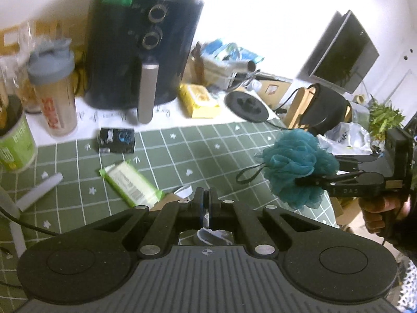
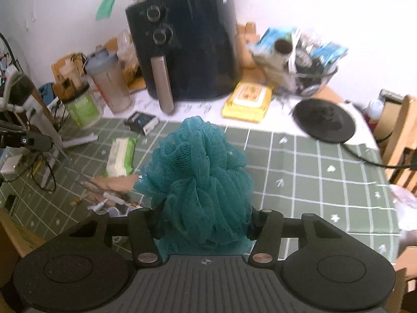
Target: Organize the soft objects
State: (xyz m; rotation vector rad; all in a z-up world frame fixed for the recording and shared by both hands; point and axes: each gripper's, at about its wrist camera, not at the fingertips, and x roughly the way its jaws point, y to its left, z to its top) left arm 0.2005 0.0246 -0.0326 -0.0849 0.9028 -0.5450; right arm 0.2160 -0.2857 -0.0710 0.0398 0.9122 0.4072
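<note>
A teal mesh bath puff is held above the green checked tablecloth, with my right gripper shut on its lower part; the puff hides the fingertips. The left wrist view shows the same puff at the right, its dark loop hanging to the left, clamped in the right gripper, which a hand holds. My left gripper has its jaws together. A thin white-and-grey patterned thing shows between and under the pads; I cannot tell what it is.
A black air fryer stands at the back of the table. Around it are a shaker bottle, a green canister, a yellow wipes pack, a black round lid and a cluttered glass bowl. A green wipes pack and a small black box lie on the cloth.
</note>
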